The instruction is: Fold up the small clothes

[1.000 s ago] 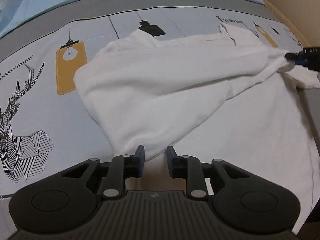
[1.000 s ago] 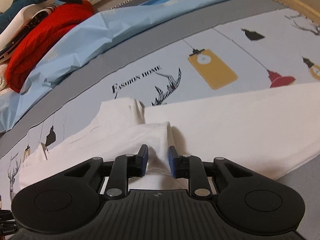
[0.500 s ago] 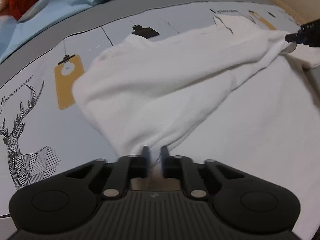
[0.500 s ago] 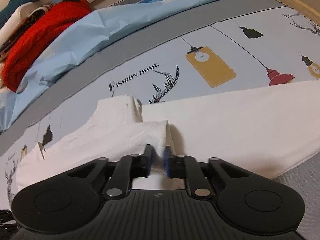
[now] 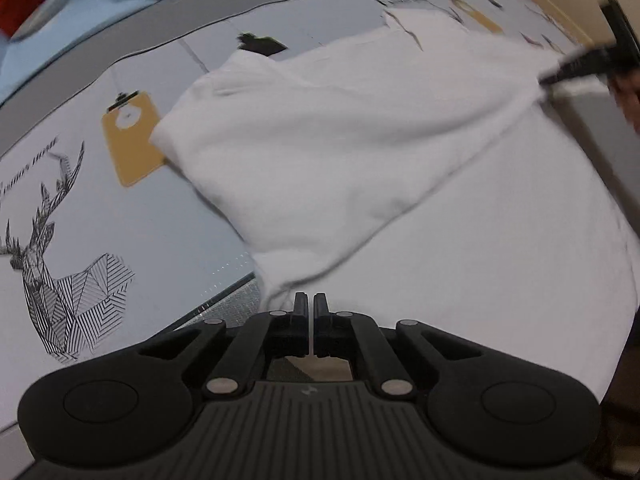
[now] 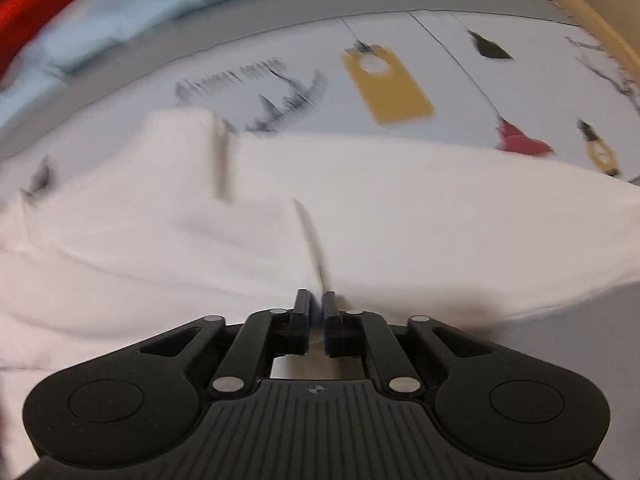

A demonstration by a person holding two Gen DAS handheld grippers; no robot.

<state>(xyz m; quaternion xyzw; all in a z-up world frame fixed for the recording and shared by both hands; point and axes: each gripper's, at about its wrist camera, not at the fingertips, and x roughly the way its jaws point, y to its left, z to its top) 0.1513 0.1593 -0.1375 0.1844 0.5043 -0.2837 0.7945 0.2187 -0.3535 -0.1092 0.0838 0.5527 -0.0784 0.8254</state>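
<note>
- The soft white cotton garment (image 5: 360, 140) lies on the pale printed bedsheet (image 5: 120, 220), which shows a line-drawn deer and yellow lamps; one flap is already lifted and turned over the flat lower layer, so the fold seems begun but not laid down.
- The left black two-finger gripper (image 5: 310, 304) has its jaws nearly together, pinching a corner of the garment at the near edge.
- The right black two-finger gripper (image 6: 315, 304) is also narrow, with a ridge of white cloth caught between its blue-lined pads — in the left view it pulls the far corner taut.
- What is left, as it appears: to carry the flap across, to flatten it, and further folds.
- The cloth looks thin, matte and limp, with soft creases; behind the sheet there is light blue crumpled bedding (image 6: 140, 12) and a red knitted thing (image 6: 40, 0).
</note>
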